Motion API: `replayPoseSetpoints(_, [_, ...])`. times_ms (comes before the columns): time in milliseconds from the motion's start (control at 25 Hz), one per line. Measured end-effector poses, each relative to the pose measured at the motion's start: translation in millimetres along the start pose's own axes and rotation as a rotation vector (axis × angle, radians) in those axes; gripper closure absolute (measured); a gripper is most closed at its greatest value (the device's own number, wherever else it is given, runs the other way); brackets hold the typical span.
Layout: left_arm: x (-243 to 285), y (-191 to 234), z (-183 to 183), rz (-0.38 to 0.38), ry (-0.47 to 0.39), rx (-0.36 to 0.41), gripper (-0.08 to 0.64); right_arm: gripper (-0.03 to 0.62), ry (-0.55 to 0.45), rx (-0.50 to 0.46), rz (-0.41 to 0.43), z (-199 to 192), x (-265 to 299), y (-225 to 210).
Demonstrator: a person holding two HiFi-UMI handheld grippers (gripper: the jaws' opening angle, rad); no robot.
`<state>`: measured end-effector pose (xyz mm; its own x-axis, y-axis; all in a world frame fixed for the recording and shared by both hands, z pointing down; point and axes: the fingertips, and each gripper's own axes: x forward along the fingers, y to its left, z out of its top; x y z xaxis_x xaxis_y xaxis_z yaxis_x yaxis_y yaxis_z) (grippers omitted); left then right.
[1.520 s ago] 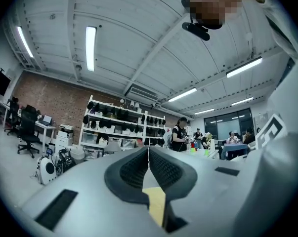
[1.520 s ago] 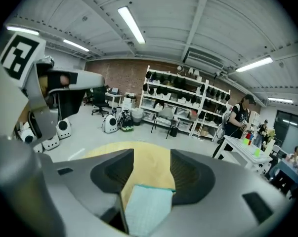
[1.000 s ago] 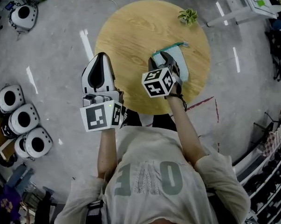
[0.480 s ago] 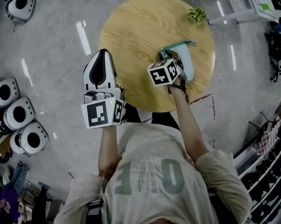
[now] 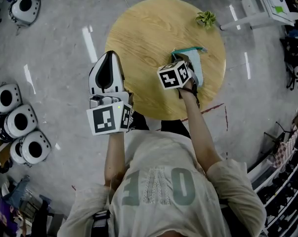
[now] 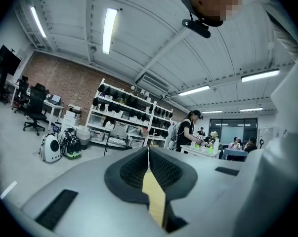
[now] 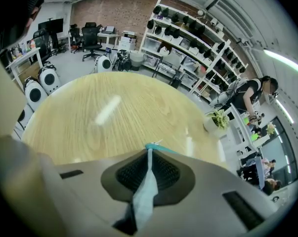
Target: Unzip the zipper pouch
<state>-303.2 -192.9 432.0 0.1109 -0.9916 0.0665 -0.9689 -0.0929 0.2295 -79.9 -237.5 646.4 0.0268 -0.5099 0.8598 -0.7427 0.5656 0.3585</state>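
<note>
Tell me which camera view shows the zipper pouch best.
The head view: the zipper pouch lies on the round table, its light-blue body and teal zipper edge visible beside the right gripper. The right gripper view shows only a fabric strip between its closing jaws. The left gripper view shows none of it.

An open-plan lab or workshop: beyond the round wooden table (image 7: 104,112) stand white storage racks (image 7: 188,38), a brick wall (image 7: 119,11), and desks with office chairs (image 7: 92,33).
</note>
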Motion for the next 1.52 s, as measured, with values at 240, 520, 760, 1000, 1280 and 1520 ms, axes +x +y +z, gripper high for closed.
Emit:
replayPoseSetpoints(240, [1.5, -20.7, 23.1, -0.027, -0.057, 0.029, 0.529, 0.551, -0.161, 0.079, -0.05, 42.7, -36.0, -43.7])
replayPoseSetpoints(520, [0.2, -56.9, 67.4, -0.047, -0.142, 0.031, 0.529, 0.552, -0.495, 0.289, 0.023, 82.9, -124.1, -100.2])
replayPoseSetpoints(760, [5.5, -110.0, 108.2, -0.113, -0.205, 0.063, 0.529, 0.552, -0.886, 0.293, 0.033, 104.9, -240.0, -149.5])
replayPoseSetpoints(1000, [2.0, -194.2, 126.5, -0.297, -0.219, 0.004, 0.529, 0.552, -1.2, 0.335, 0.188, 69.2, -326.4, -176.7])
replayPoseSetpoints(1280, [9.1, -235.8, 130.9, -0.3, -0.229, 0.009, 0.529, 0.552, -1.301, 0.413, 0.326, 23.1, -351.6, -193.4])
replayPoseSetpoints(1520, [7.1, -272.1, 147.0, -0.487, -0.244, -0.047, 0.528, 0.552, -1.358, 0.31, 0.387, 11.6, -373.2, -192.1])
